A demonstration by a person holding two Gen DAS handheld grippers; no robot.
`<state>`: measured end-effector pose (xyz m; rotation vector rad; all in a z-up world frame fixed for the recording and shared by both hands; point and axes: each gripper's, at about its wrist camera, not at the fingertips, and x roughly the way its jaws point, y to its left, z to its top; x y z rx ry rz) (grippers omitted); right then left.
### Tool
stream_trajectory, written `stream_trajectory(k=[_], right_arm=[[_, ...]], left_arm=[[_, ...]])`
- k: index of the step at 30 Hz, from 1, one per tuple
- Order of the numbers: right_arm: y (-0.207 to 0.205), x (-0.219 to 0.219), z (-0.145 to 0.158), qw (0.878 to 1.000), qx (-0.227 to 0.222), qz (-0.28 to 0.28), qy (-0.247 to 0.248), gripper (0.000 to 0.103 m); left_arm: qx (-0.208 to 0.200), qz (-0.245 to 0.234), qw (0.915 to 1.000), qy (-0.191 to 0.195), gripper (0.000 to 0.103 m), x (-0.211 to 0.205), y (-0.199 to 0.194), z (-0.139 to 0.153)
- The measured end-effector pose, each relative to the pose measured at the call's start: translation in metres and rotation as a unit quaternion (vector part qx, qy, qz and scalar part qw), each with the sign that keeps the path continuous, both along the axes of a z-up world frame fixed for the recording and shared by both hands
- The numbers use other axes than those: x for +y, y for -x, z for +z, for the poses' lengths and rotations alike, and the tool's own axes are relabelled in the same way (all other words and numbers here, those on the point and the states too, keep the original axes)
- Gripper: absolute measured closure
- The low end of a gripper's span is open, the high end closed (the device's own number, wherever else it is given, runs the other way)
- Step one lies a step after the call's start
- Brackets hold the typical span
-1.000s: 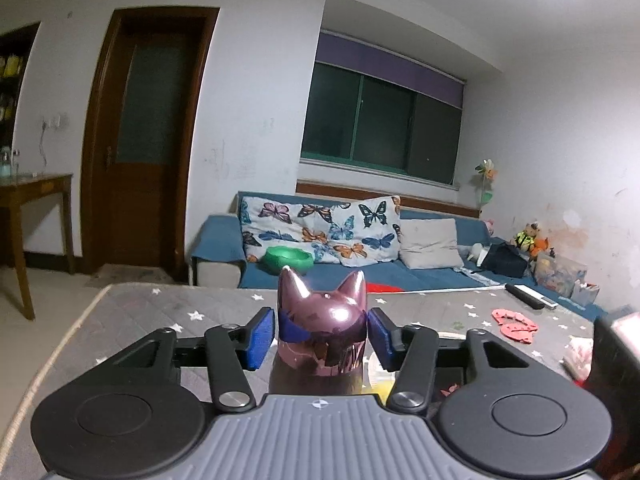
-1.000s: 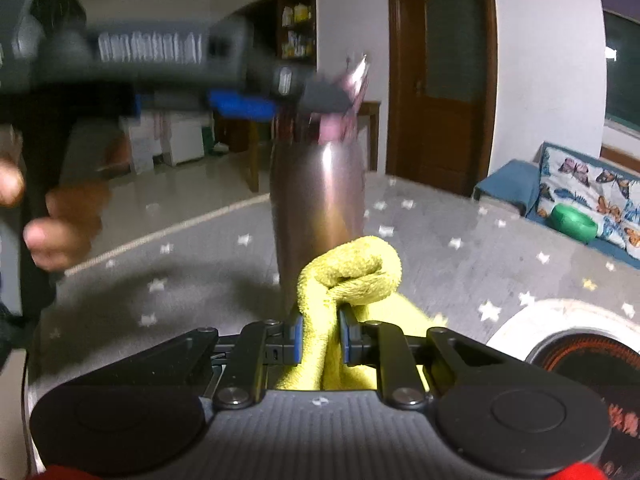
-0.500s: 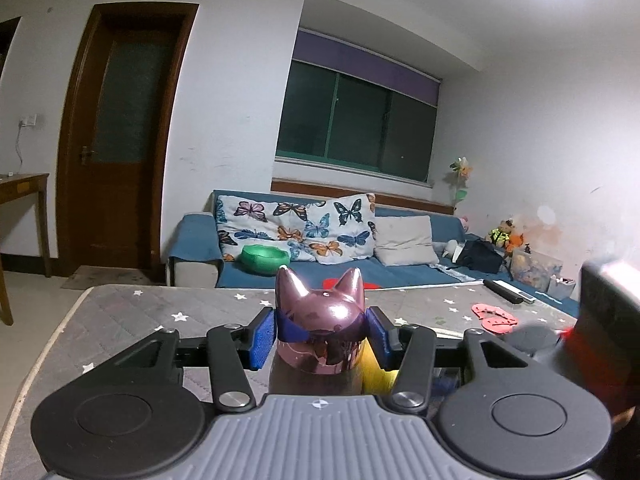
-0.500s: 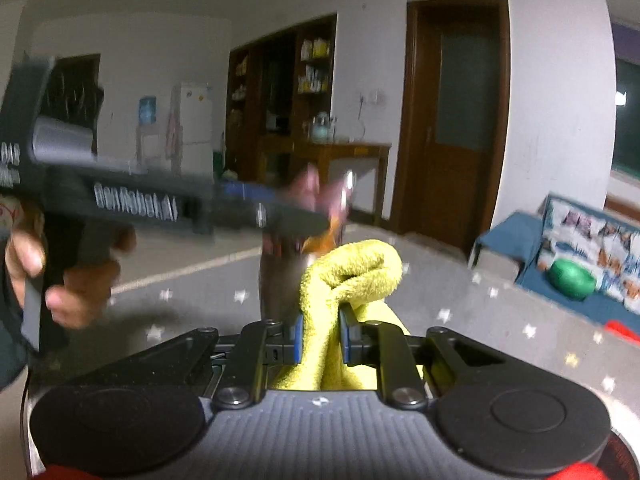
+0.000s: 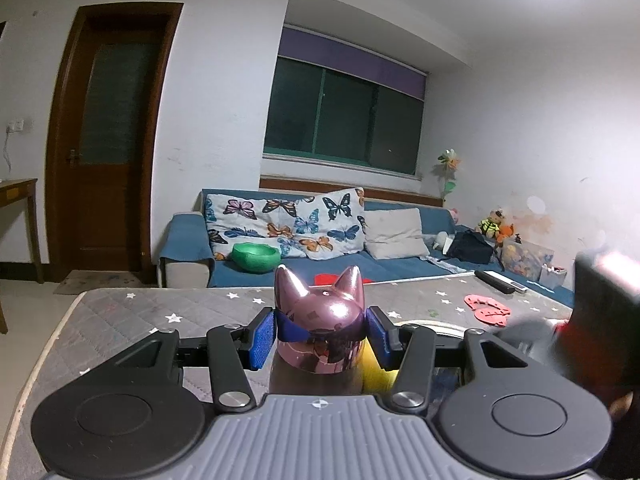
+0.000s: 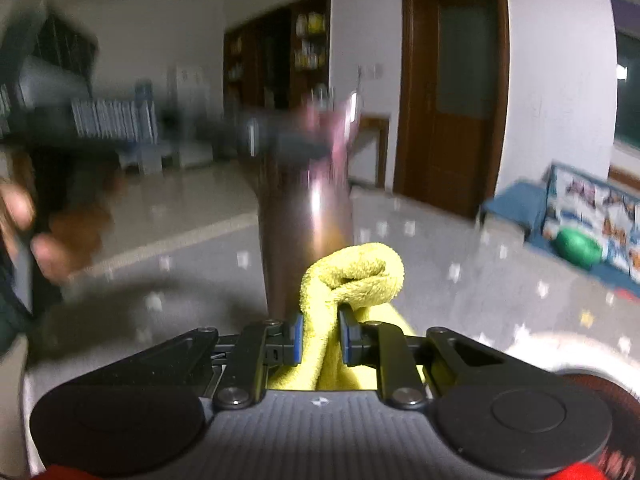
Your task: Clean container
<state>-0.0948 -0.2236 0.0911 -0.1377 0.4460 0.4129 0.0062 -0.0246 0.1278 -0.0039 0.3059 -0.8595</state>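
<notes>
A shiny pink metal bottle with a cat-ear lid point(image 5: 320, 320) stands upright on the grey star-patterned table point(image 5: 152, 312). My left gripper point(image 5: 320, 338) is shut on the lid, its blue pads point(image 5: 262, 338) pressing both sides. The right wrist view, blurred, shows the bottle body point(image 6: 306, 240) tall and brownish-pink. My right gripper point(image 6: 320, 338) is shut on a folded yellow cloth point(image 6: 354, 276), which sits against the bottle's lower right side. The same cloth point(image 5: 376, 364) peeks out yellow behind the lid. A hand point(image 6: 44, 236) holds the left gripper's handle.
A round white-rimmed appliance point(image 6: 568, 348) lies on the table at the right. Red cut-out pieces point(image 5: 486, 306) and a remote point(image 5: 502, 282) lie further across it. Behind stands a blue sofa point(image 5: 384, 264) with a green bowl point(image 5: 256, 256). The right tool's body point(image 5: 600, 320) crowds the edge.
The bottle stays gripped by the lid. The cloth has stayed low against its side while the right view swung and blurred. The right tool has come further into the left view.
</notes>
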Motion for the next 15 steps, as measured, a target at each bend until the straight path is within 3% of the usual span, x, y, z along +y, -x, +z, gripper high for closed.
stream_trajectory(k=[3, 6, 10, 15], right_arm=[[0.004, -0.002, 0.027, 0.999, -0.043, 0.006, -0.01, 0.087], [0.001, -0.003, 0.034, 0.998, -0.059, 0.015, 0.002, 0.087], [-0.012, -0.009, 0.016, 1.0, -0.025, 0.017, -0.005, 0.087], [-0.016, -0.009, -0.022, 1.0, 0.017, 0.023, -0.001, 0.087]], left_arm=[[-0.004, -0.014, 0.9999, -0.008, 0.05, 0.0, 0.0, 0.002], [-0.003, -0.017, 0.9998, -0.01, 0.05, 0.003, -0.005, 0.002], [0.013, -0.022, 0.9997, 0.002, 0.05, 0.011, -0.013, 0.002], [0.005, -0.012, 0.9999, -0.003, 0.049, 0.011, -0.006, 0.002]])
